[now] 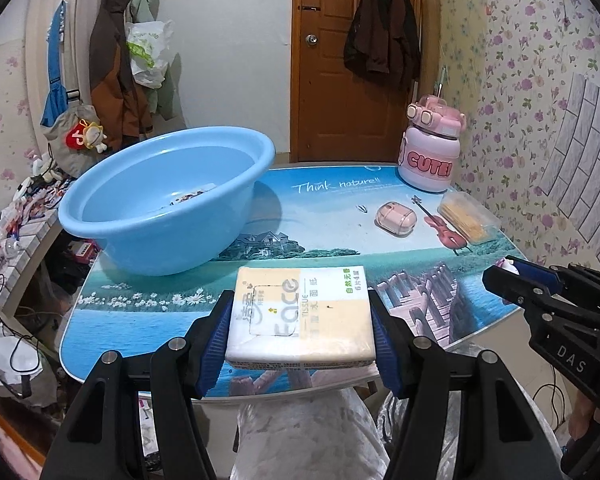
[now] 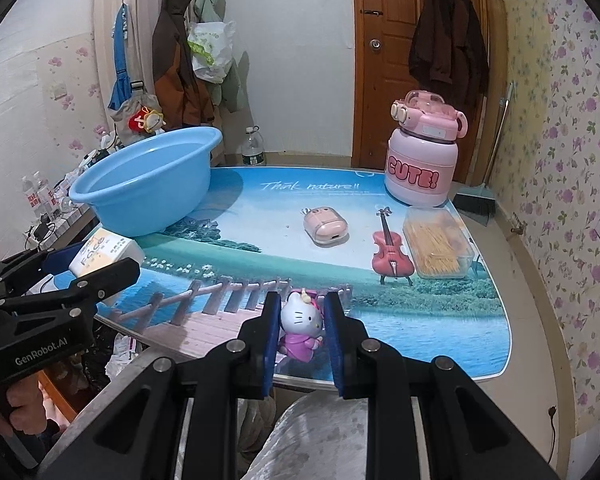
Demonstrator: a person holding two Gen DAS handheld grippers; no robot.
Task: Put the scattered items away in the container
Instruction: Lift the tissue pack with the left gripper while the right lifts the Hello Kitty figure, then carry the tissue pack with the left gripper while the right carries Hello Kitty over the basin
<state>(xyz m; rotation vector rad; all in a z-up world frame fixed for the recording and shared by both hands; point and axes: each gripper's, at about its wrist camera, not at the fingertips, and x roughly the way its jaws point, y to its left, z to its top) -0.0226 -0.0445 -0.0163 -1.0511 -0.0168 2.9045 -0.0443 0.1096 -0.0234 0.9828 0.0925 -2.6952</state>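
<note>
Basin [image 1: 168, 200]: light blue, round, on the far left part of the table, something small lying in its bottom that is too unclear to name
Table [image 1: 320, 220]: top printed with a lake, a wooden pier and the words "Think nature!!"
Bottle [image 2: 422, 160]: pink, squat, marked "CUTE!", upright at the far right corner of the table
Tissue pack [image 1: 302, 314]: white and yellow, at the near edge of the table just in front of the basin, clamped on both sides between the blue pads [image 1: 216, 340] of the left gripper
Left gripper [image 1: 302, 320]: closed on the tissue pack, jaws pressed against its two short sides
Clear box [image 2: 438, 242]: flat, filled with thin yellow sticks, near the right edge, just beside the violin
Violin [image 2: 392, 250]: small red model on a stand, between the clear box and the earbud case
Earbud case [image 2: 326, 225]: pink, lying mid-table, well apart from the basin
Cat figure [image 2: 302, 326]: white head, pink bow and dress, at the near edge of the table, between the fingers of the right gripper
Right gripper [image 2: 302, 322]: jaws close around the cat figure; the left pad meets its head, the right pad sits just beside it, so a firm grip cannot be told
</note>
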